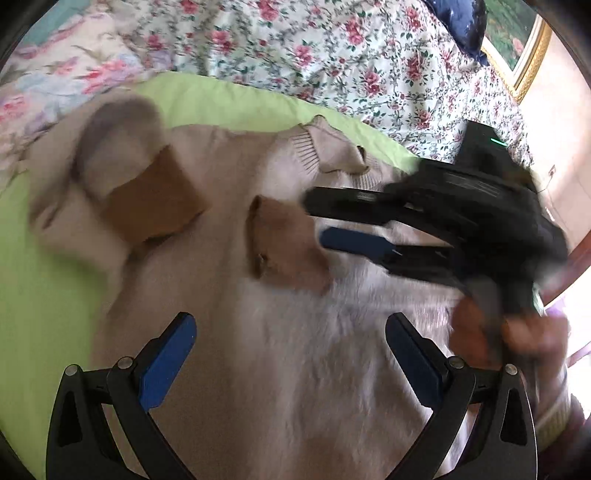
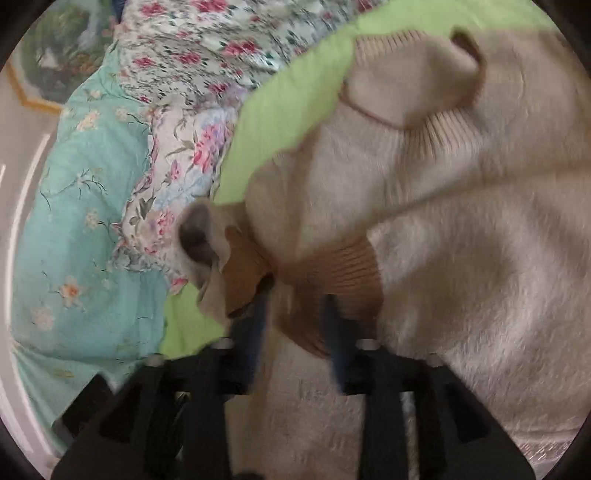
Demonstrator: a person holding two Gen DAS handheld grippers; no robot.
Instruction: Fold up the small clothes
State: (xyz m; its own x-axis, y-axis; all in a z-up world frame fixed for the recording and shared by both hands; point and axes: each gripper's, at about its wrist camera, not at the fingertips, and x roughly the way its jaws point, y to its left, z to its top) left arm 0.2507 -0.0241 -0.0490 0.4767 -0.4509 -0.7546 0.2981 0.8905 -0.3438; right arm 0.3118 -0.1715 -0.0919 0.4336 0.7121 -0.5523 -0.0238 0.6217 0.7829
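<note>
Left wrist view: our left tongs [image 1: 291, 354] hang wide open and empty over the beige sweater [image 1: 280, 332], spread on the green sheet [image 1: 44, 280]. Our right tongs [image 1: 314, 218], part open and empty, sit beside the brown cuff [image 1: 284, 243]; sleeves are folded in, so next we should fold the body.

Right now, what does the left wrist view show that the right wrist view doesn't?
Only left wrist: the left gripper, open over the sweater, the whole right gripper from outside, and a dark blue item on the bed.

Only right wrist: a teal floral quilt.

Both: sweater, brown cuffs, green sheet, floral bedding, a framed picture.
</note>
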